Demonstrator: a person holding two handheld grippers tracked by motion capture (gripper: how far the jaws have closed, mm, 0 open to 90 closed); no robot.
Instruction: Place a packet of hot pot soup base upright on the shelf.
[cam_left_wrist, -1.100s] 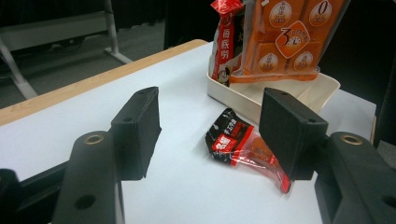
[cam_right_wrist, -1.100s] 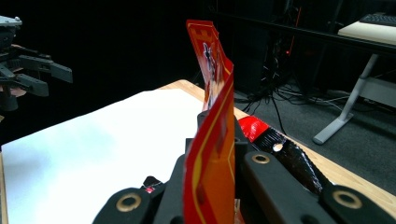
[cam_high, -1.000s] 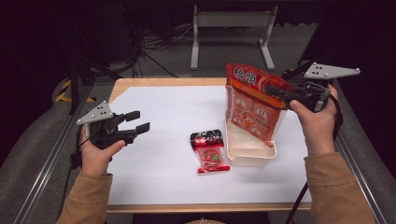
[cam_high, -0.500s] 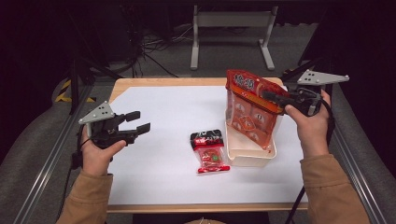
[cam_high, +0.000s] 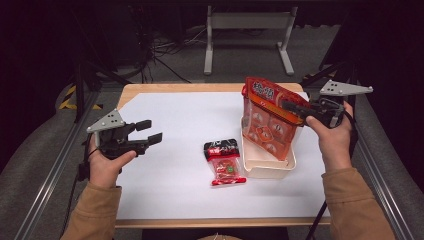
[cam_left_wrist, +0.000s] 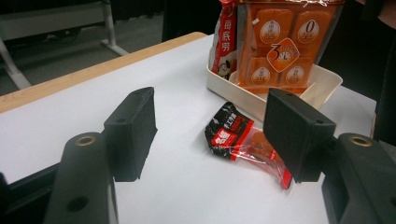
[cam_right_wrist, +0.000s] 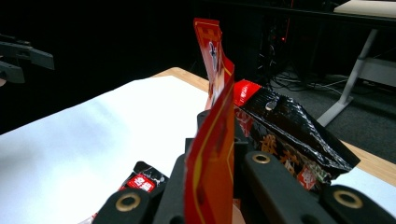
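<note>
My right gripper (cam_high: 291, 108) is shut on the upper edge of an orange snack bag (cam_high: 267, 122), which hangs upright with its bottom inside a cream tray (cam_high: 272, 171). In the right gripper view the bag's edge (cam_right_wrist: 212, 154) runs up between the closed jaws. A small red and black packet (cam_high: 224, 161) lies flat on the white sheet just left of the tray. My left gripper (cam_high: 149, 132) hovers open at the table's left side with nothing between its jaws. In the left gripper view it (cam_left_wrist: 212, 121) faces the packet (cam_left_wrist: 243, 142), the bag (cam_left_wrist: 280, 42) and the tray (cam_left_wrist: 322, 84).
A second bag, black and red (cam_right_wrist: 289, 126), stands in the tray behind the orange one. The white sheet (cam_high: 175, 120) covers most of the wooden table. Metal rails run along both sides, and a stand's legs (cam_high: 247, 37) are on the floor beyond.
My right hand has come down a little, lowering the orange bag deeper into the tray. The left hand and the small packet have stayed in place.
</note>
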